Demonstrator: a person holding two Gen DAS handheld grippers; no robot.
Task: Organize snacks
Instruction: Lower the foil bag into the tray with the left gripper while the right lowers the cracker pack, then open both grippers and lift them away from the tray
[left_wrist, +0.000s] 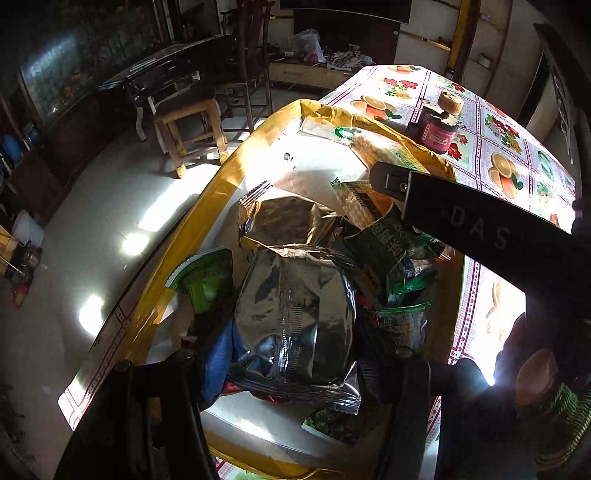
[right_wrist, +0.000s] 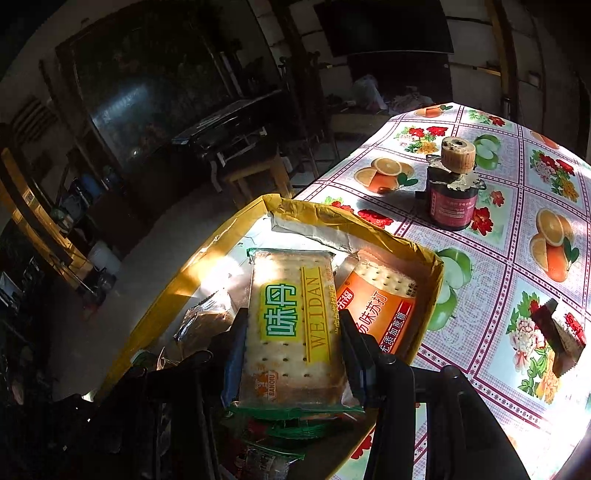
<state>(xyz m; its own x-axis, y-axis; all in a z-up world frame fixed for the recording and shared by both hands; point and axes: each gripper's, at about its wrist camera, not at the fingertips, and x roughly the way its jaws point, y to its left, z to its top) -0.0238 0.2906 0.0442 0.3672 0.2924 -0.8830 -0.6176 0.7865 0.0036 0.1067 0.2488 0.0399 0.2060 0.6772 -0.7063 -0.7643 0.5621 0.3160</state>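
The desk (right_wrist: 498, 236) with the fruit-print cloth carries a yellow-rimmed box (left_wrist: 221, 184) full of snacks. Only the right wrist view shows the dark jar (right_wrist: 452, 203) clearly, plus a small packet (right_wrist: 561, 332) lying alone on the cloth. The left gripper (left_wrist: 291, 354) is clenched on a silver foil bag (left_wrist: 295, 314) above the pile, something the other camera misses. The right gripper (right_wrist: 291, 332) is grasping a yellow-label cracker pack (right_wrist: 291, 325) over the box, beside an orange pack (right_wrist: 380, 310).

"WEIDAN" on cracker packet (right_wrist: 291, 328), "DAS" on right claw (left_wrist: 480, 225)
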